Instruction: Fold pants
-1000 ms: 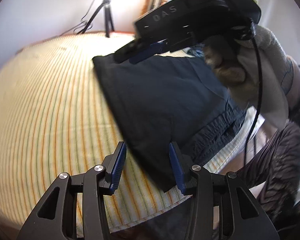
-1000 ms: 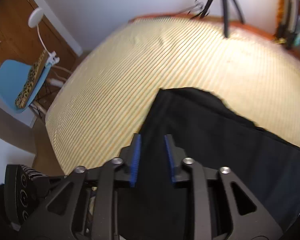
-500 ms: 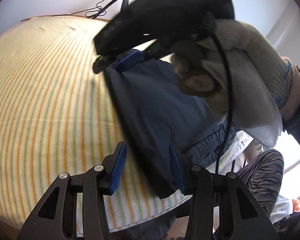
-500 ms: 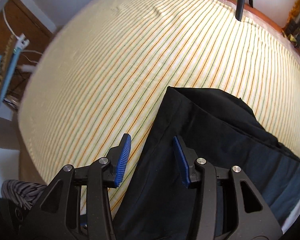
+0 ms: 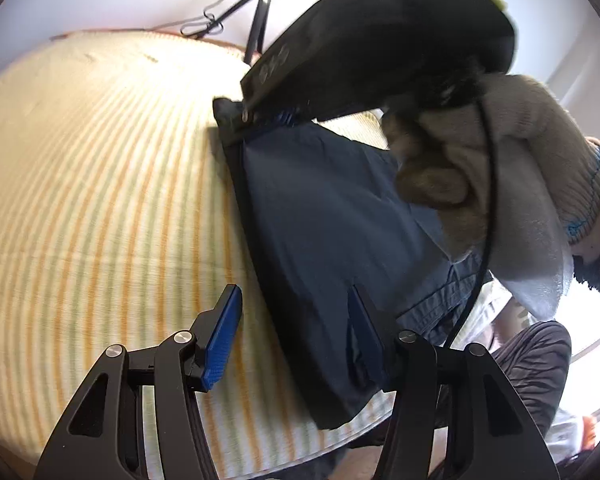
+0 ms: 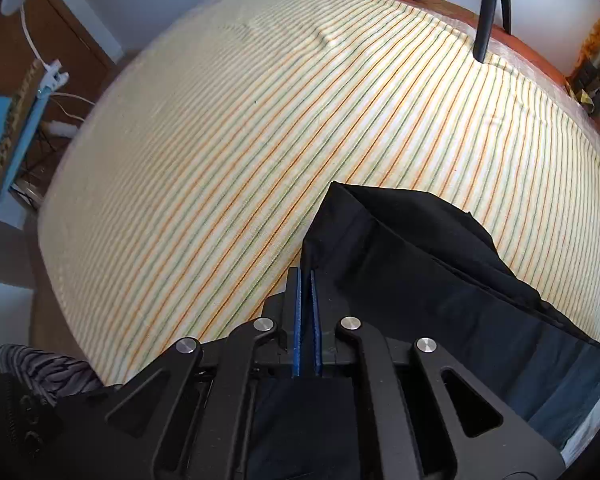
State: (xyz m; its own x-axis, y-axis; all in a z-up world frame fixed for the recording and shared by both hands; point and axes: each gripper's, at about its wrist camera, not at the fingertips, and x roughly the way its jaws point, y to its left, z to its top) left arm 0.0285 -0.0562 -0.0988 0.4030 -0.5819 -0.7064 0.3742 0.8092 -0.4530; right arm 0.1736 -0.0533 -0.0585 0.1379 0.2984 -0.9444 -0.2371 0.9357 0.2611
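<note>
My left gripper (image 5: 292, 336) hangs with its fingers wide apart, the near folded corner of the dark pants (image 5: 324, 248) lying between and under them on the striped bedsheet (image 5: 100, 200). Farther along, my right gripper (image 6: 306, 312) has its blue pads pressed together on the pants' far edge. A tripod (image 6: 488, 8) stands at the bed's far side.
</note>
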